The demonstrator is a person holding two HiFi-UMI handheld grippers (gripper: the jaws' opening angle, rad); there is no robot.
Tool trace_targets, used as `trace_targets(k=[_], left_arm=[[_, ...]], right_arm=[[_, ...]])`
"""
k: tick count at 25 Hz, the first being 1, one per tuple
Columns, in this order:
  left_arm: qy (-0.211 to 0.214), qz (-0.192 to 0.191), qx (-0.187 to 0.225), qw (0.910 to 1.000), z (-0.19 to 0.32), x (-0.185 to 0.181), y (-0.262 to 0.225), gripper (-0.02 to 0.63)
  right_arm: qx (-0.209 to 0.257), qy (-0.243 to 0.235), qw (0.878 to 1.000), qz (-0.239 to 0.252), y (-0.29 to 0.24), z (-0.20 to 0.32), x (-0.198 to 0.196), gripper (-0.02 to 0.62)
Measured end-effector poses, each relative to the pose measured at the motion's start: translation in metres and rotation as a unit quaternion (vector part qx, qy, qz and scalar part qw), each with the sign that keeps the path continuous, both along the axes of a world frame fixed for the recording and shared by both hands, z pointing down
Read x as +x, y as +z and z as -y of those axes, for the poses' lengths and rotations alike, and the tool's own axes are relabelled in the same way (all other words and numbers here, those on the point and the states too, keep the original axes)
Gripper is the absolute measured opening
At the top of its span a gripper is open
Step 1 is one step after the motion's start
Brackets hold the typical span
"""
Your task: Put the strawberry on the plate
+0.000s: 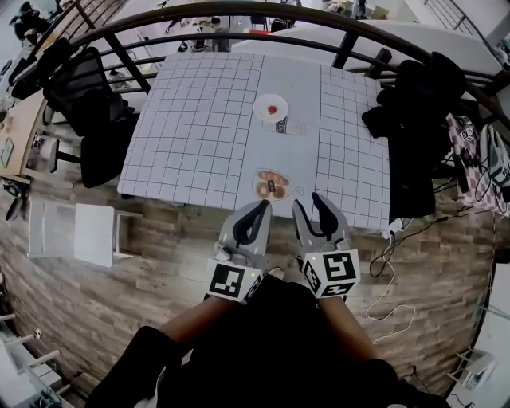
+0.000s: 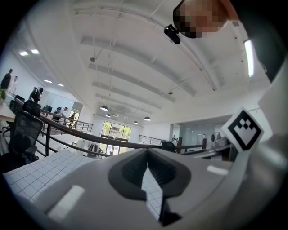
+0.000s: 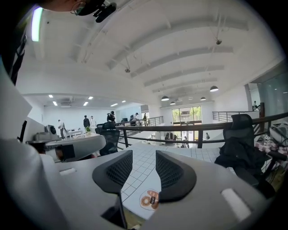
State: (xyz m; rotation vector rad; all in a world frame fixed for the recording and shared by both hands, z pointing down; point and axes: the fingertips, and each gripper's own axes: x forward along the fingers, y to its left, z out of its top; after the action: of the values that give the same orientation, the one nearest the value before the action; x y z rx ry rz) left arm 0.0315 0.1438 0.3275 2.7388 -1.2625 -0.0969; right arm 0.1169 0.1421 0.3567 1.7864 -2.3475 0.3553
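1. Neither tool has anything in it. The left gripper (image 1: 263, 205) has its jaws brought together at the tips, with only a sliver of gridded cloth showing past them in the left gripper view. The right gripper (image 1: 307, 201) stands partly open, and nothing is between its pads (image 3: 114, 170).
2. Both grippers hang just short of the table's near edge, side by side over the wooden floor (image 1: 159, 263).
3. The strawberry (image 1: 272, 109), a small red thing, lies on the far plate (image 1: 259, 103), well apart from both tools. A near plate (image 1: 258, 191), just ahead of the grippers, holds what looks like a doughnut and other brownish pieces.
4. Which plate the task means I cannot tell. If it is the far one, the placing looks done. If it is the near one, I judge nothing has begun, and the next move calls for a long reach to the far plate with jaws wide, then a soft closing on the fruit.
5. The table (image 1: 191, 119) wears a white cloth ruled in squares. Black office chairs (image 1: 88, 103) flank it, and a curved dark railing (image 1: 239, 12) runs behind.
6. The room is an open office with a white ribbed ceiling, pendant lamps and people standing far off (image 3: 87, 121).
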Motion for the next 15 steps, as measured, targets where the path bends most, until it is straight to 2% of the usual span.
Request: trace_targets(k=[8, 15], left_arm=[[0.001, -0.002, 0.008, 1.0000, -0.068, 0.020, -0.014, 0.009], [0.007, 0.008, 0.015, 0.9998, -0.115, 0.033, -0.009, 0.009]], right_arm=[[0.028, -0.006, 1.000, 0.010, -0.017, -0.066, 0.012, 0.130], [0.044, -0.003, 0.999, 0.016, -0.015, -0.117, 0.020, 0.021]])
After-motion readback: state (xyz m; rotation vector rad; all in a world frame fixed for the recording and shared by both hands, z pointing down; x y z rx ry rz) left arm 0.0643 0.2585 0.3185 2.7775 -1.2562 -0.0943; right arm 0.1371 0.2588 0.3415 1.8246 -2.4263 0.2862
